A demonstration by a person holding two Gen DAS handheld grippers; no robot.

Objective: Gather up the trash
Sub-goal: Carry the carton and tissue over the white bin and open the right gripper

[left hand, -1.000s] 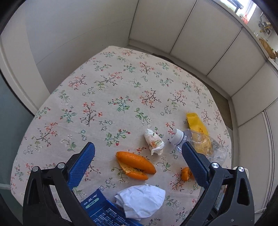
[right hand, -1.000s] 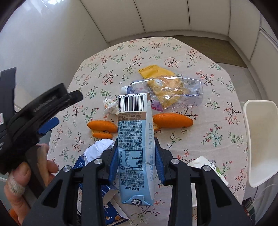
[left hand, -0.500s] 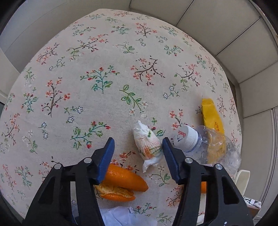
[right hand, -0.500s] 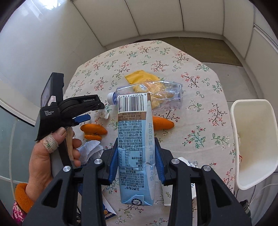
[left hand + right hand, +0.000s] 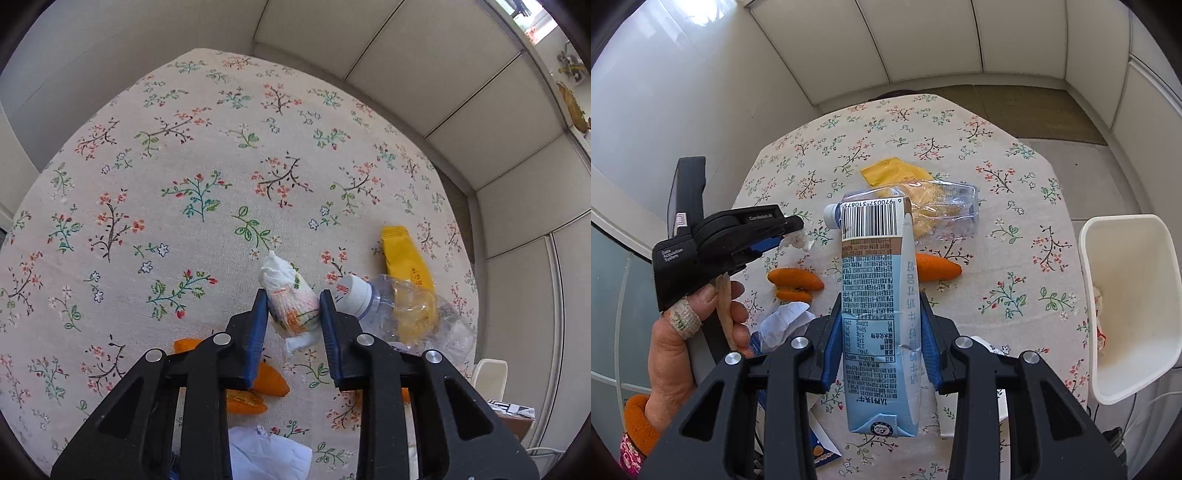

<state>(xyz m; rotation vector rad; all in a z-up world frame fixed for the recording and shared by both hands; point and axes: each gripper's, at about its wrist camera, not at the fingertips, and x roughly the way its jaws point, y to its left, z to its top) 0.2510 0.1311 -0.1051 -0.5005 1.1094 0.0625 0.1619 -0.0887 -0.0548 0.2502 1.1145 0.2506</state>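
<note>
A crumpled white tissue wad (image 5: 288, 295) lies on the flowered tablecloth (image 5: 184, 166). My left gripper (image 5: 293, 314) points down over it, and its jaws are closing with both blue pads touching the wad's sides. The right wrist view shows that left gripper (image 5: 796, 225) from the side, with the tissue (image 5: 802, 242) at its tips. My right gripper (image 5: 879, 314) is shut on a light blue and white drink carton (image 5: 875, 277), held above the table with its barcode end forward.
A squashed clear bottle (image 5: 406, 314) and a yellow wrapper (image 5: 402, 254) lie right of the tissue. Orange peels (image 5: 794, 280) and a white paper ball (image 5: 266, 454) sit nearer. A white bin (image 5: 1137, 295) stands off the table's right edge. A hand (image 5: 701, 325) holds the left gripper.
The left gripper has dropped towards the tissue and its jaws have narrowed from wide apart to touching the wad. The right gripper keeps the carton, almost still.
</note>
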